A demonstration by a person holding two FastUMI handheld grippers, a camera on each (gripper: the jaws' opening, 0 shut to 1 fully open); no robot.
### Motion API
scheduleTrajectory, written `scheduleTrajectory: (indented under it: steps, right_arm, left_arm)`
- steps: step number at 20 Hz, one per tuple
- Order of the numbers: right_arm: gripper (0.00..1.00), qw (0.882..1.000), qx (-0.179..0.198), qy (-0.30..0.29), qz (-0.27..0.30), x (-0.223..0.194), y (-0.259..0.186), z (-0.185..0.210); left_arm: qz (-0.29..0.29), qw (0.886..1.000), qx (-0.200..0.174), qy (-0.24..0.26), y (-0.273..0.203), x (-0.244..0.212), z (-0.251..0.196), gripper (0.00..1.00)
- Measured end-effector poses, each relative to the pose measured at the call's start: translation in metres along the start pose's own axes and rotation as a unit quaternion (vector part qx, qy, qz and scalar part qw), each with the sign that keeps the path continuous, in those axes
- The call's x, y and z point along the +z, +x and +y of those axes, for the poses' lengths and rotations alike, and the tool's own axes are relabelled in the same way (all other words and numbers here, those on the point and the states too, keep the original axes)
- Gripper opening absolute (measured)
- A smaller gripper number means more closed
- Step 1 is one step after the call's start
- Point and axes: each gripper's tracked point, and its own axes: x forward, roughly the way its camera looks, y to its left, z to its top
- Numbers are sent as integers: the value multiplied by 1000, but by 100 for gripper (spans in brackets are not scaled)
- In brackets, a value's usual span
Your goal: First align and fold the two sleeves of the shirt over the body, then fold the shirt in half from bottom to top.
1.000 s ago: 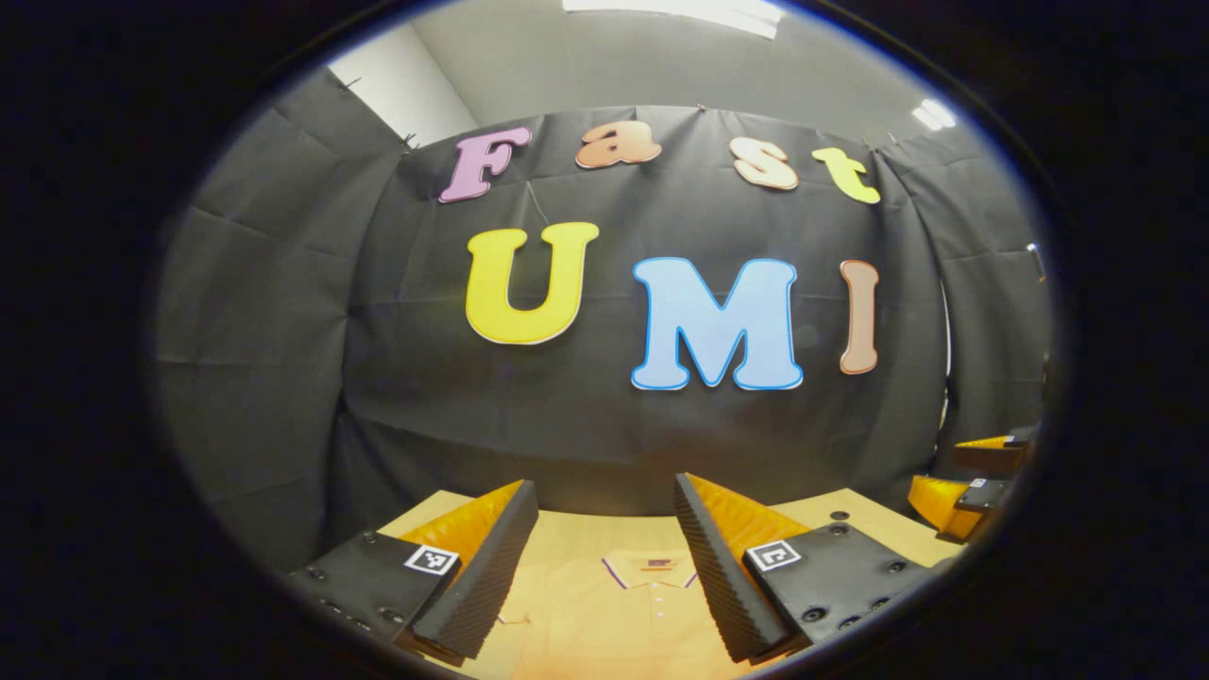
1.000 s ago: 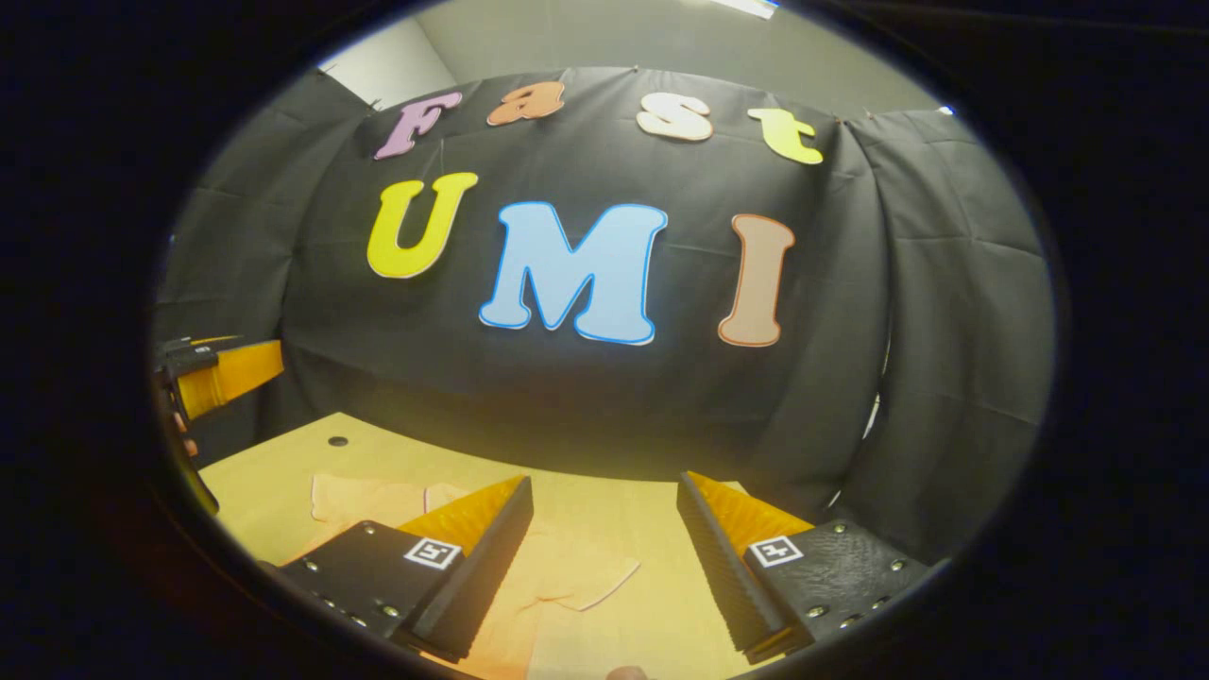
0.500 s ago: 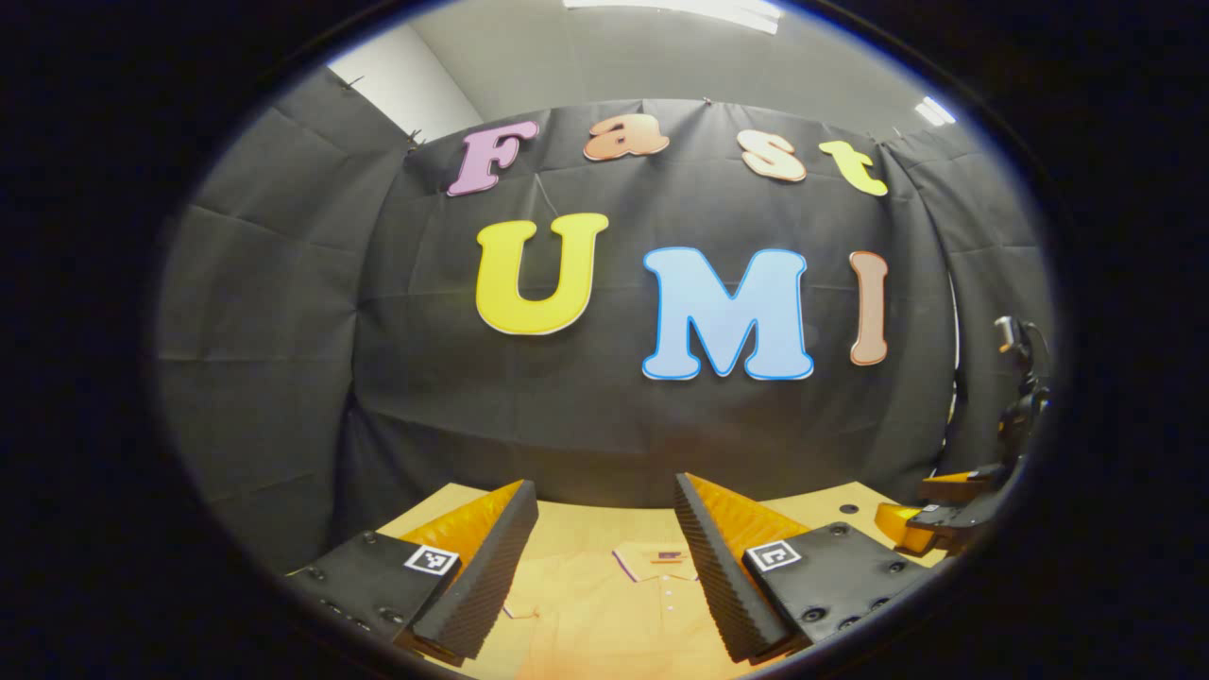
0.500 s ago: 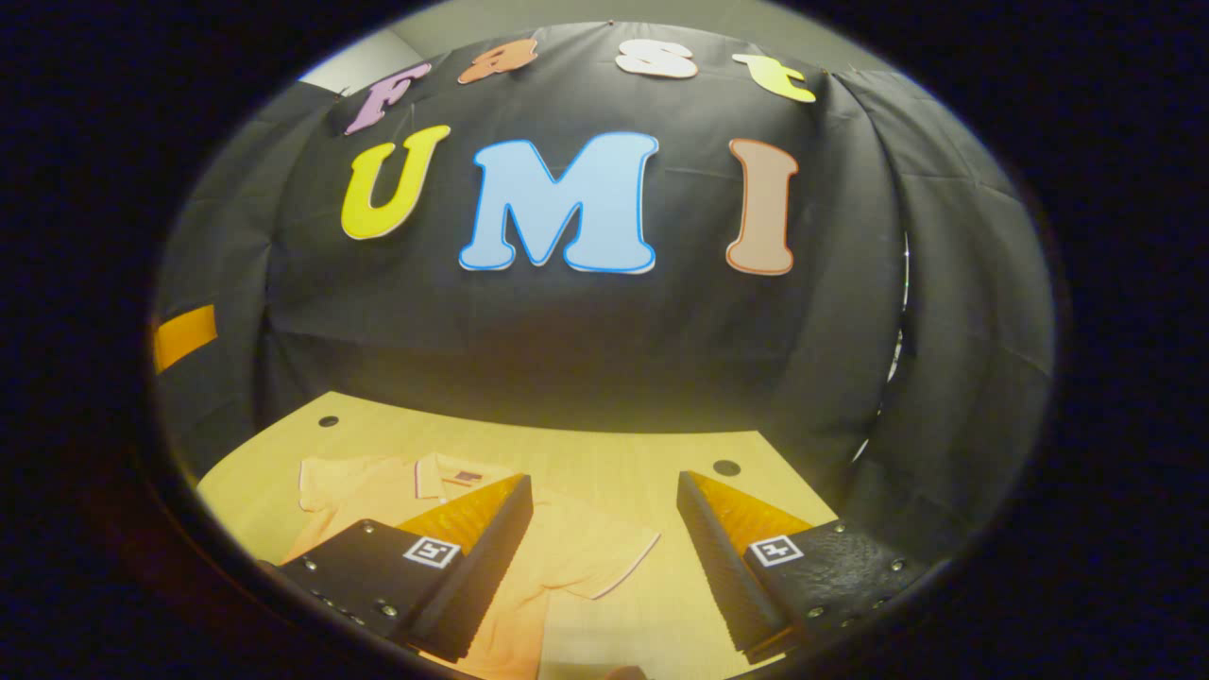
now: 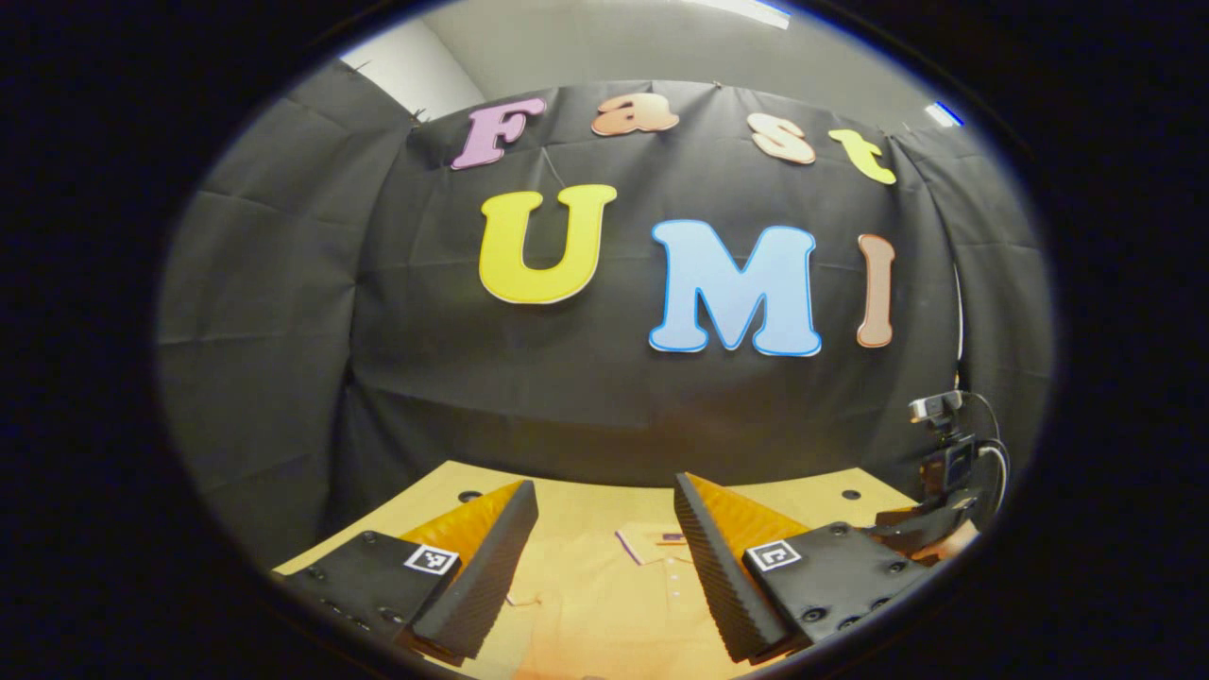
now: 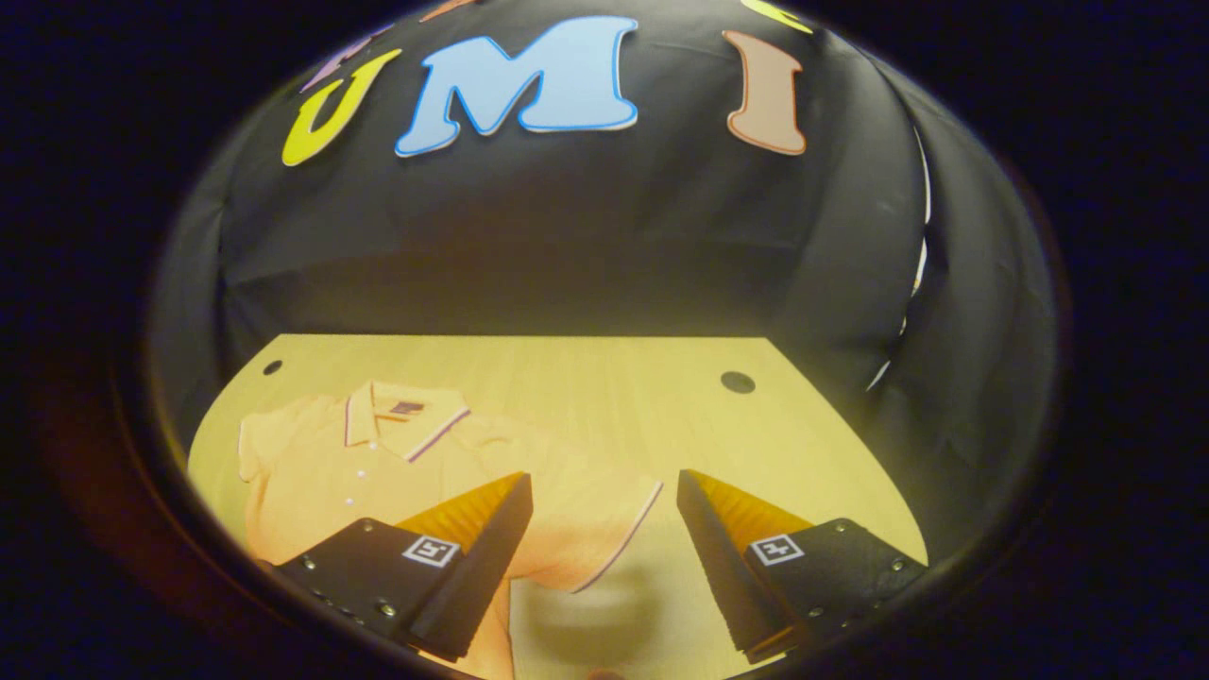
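An orange polo shirt (image 6: 321,472) with a pale striped collar lies flat on the light wooden table (image 6: 586,378), its buttons facing up. My right gripper (image 6: 604,478) hovers open above the shirt's sleeve (image 6: 604,529); the sleeve's trimmed hem lies between the two fingers, untouched. In the left gripper view the shirt's collar (image 5: 652,543) lies just beyond my left gripper (image 5: 604,484), which is open with nothing in it, above the shirt's chest. The right gripper (image 5: 921,529) and the hand holding it show low at the right edge of that view.
A small camera on a stand (image 5: 940,416) with cables rises at the table's right side. Round holes (image 6: 737,382) mark the table's far corners. The black cloth wall closes off the table's back and sides.
The right gripper has tipped downward and come closer to the table, over the sleeve. The left gripper has shifted only slightly. Both stay open.
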Motion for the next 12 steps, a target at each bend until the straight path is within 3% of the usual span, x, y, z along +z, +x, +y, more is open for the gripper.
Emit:
scheduleTrajectory:
  steps: [7, 12]
  right_arm:
    - [96, 996, -23, 42, 80, -41, 58, -7]
    - [96, 991, -34, 57, 115, -60, 72, -10]
  left_arm:
    - [31, 1000, -1, -5, 3, -27, 16, 95]
    - [40, 999, -4, -15, 5, -36, 27, 94]
